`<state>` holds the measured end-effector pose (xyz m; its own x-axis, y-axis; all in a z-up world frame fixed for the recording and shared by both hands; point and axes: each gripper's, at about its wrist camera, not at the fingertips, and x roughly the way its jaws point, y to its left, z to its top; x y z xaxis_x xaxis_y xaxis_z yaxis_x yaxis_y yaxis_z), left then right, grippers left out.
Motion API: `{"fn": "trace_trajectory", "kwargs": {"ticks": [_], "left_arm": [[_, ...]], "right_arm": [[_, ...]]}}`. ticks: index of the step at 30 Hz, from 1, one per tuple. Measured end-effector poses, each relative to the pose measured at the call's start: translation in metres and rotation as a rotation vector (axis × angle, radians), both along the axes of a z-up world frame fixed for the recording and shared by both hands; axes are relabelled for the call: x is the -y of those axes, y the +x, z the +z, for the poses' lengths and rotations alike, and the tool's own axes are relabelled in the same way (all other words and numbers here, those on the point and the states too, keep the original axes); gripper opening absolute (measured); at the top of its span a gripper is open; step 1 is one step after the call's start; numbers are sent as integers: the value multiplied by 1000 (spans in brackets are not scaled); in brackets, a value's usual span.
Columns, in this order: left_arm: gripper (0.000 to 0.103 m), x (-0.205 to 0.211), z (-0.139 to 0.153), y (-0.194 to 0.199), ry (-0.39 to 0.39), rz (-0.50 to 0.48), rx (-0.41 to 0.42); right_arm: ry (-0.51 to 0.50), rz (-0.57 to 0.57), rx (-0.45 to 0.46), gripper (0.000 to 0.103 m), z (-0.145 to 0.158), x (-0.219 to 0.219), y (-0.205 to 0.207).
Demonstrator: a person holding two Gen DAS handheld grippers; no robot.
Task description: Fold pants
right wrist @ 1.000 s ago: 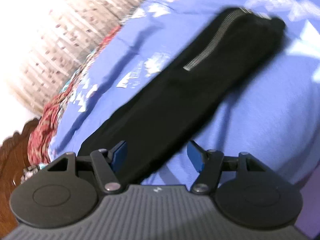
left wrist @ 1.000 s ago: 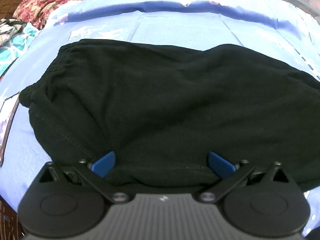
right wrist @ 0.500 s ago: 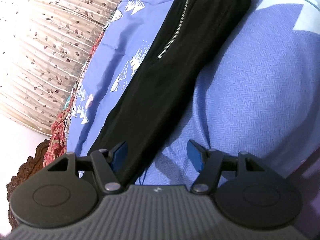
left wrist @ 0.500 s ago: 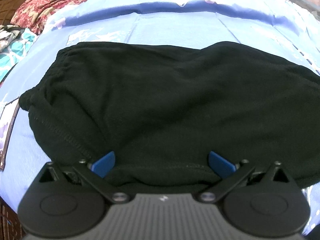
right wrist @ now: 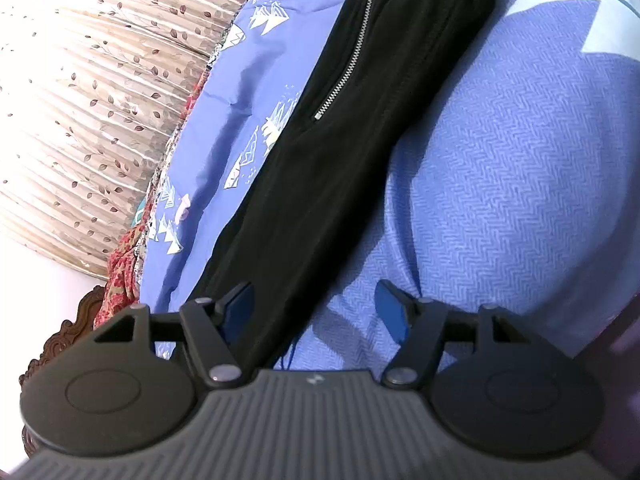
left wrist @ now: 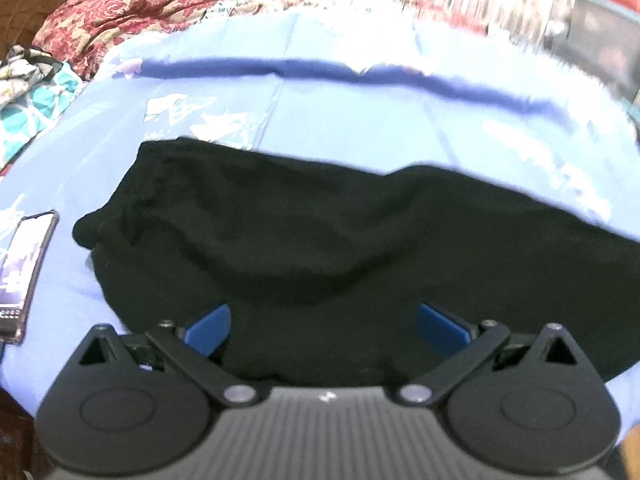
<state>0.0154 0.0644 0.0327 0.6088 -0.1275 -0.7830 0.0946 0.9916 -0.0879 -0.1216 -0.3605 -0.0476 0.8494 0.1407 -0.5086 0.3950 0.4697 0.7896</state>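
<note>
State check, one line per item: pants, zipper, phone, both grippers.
Black fabric pants: lying long on the blue patterned bedsheet, legs stacked, not yet folded short.
Silver metal zipper on the pants: closed along the length in view.
Dark-cased phone: flat on the sheet, screen up, apart from the pants.
Left gripper: open over the pants.
Right gripper: open at the pants' leg end.

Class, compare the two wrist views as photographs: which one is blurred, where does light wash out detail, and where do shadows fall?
Left wrist view: soft and smeared throughout, the black pants losing all texture, the far top edge streaked and washed out. Right wrist view: sharp, the zipper and bedsheet weave crisp; the curtain is overexposed at left; a broad dark shadow crosses the sheet at upper right; fisheye bends both.
</note>
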Motion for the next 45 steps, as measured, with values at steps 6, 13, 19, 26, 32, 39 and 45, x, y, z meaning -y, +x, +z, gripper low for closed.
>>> {"fn": "trace_trajectory", "kwargs": {"ticks": [6, 13, 19, 26, 32, 39, 45], "left_arm": [[102, 18, -6, 1, -58, -56, -19], [99, 28, -48, 4, -36, -69, -149], [101, 33, -50, -4, 4, -98, -133], [101, 29, -44, 4, -32, -102, -160], [99, 23, -25, 3, -115, -111, -161], [99, 43, 13, 2, -229, -201, -120], [96, 92, 19, 17, -217, -289, -148]], "right_arm": [[12, -6, 8, 70, -1, 3, -3], [6, -5, 2, 70, 0, 3, -3], [5, -8, 1, 70, 1, 2, -4], [-17, -97, 126, 69, 14, 17, -25], [-67, -171, 125, 71, 21, 44, -38], [-130, -243, 121, 70, 17, 61, -34], [-82, -327, 137, 69, 4, 94, -31]]}}
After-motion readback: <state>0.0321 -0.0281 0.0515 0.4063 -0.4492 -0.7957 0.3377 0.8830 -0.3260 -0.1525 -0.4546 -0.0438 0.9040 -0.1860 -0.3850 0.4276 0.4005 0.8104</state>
